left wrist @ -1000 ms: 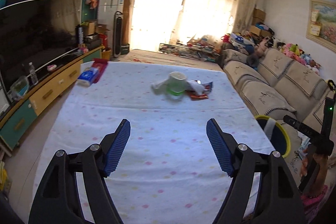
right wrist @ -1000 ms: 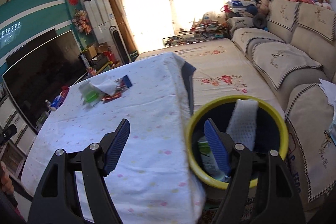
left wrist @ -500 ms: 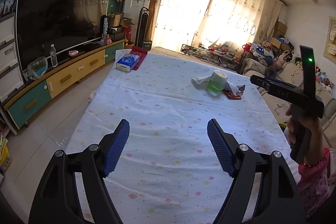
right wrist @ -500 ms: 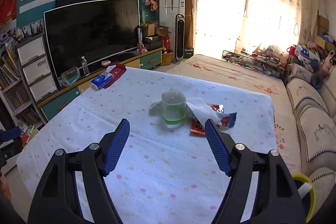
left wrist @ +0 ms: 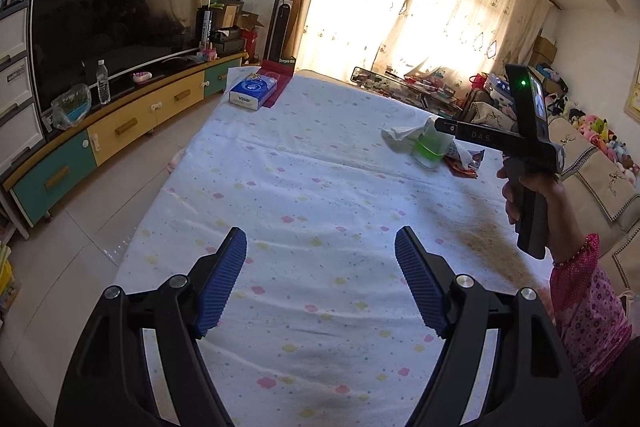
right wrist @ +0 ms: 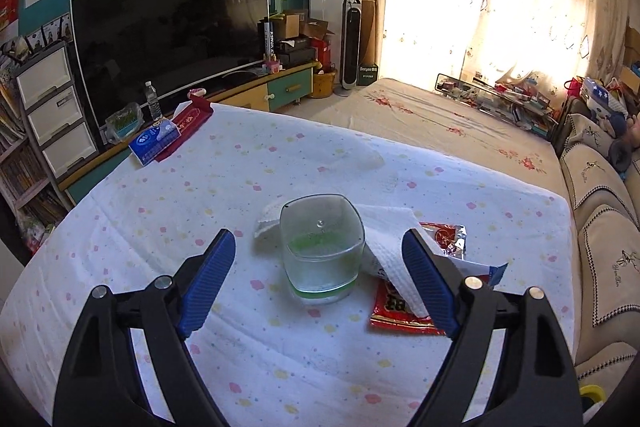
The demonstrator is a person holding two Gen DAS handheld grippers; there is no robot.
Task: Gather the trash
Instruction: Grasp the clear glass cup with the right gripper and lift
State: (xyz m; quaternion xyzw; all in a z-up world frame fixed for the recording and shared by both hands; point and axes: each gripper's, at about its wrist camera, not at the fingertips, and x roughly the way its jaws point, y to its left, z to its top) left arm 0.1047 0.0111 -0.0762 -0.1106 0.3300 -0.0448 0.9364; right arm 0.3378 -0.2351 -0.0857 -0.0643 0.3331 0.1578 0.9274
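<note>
Since the earlier frame, right gripper [right wrist: 318, 281] has swung from the yellow bin to the table [right wrist: 240, 347]; its jaws are opening, nothing pressed between them. Left gripper [left wrist: 320, 281] hovers open and empty over bare cloth. Ahead of the right fingers [right wrist: 208, 275] stands the plastic cup [right wrist: 322, 251], centred in the gap; white tissue [right wrist: 390, 247] and red wrapper [right wrist: 400, 311] lie against the right-hand finger. Recommended: advance level, straddle the cup low, and close without snagging tissue.
</note>
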